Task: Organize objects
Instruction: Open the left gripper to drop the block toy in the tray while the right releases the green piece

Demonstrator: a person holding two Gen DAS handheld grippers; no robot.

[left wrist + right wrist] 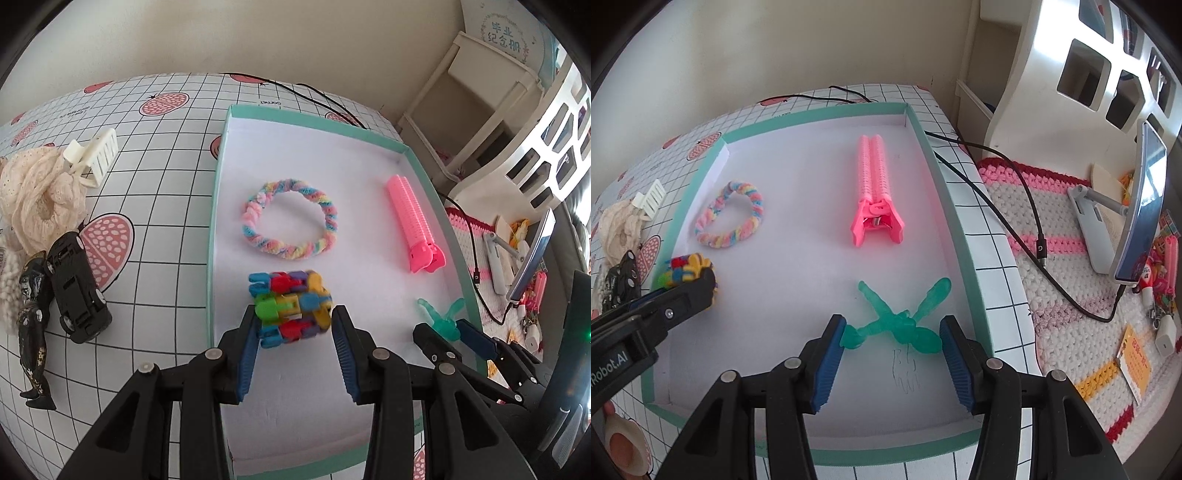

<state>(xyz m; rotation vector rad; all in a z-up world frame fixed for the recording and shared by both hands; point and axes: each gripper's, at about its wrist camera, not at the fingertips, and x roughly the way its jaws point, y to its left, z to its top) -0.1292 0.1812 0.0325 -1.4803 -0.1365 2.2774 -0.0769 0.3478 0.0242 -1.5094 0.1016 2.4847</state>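
Note:
A teal-rimmed tray point(213, 206) point(964, 236) with a white floor holds a pastel braided hair tie point(290, 219) point(733, 218), a pink hair clip point(413, 225) point(875, 192), a multicoloured block toy point(291, 306) point(687, 268) and a translucent green toy figure point(439, 314) point(897, 321). My left gripper point(295, 317) point(698, 291) stands open, its blue pads on either side of the block toy near the tray's left wall. My right gripper point(892, 325) point(456, 332) is open too, with the green figure lying on the tray floor between its fingertips.
Left of the tray on the checked tablecloth lie a white claw clip point(92, 155), a cream scrunchie point(37, 199), a black toy car point(77, 288) and a dark figurine point(31, 325). A black cable point(1008, 206) crosses a crochet mat at right, near a phone on a stand point(1141, 206).

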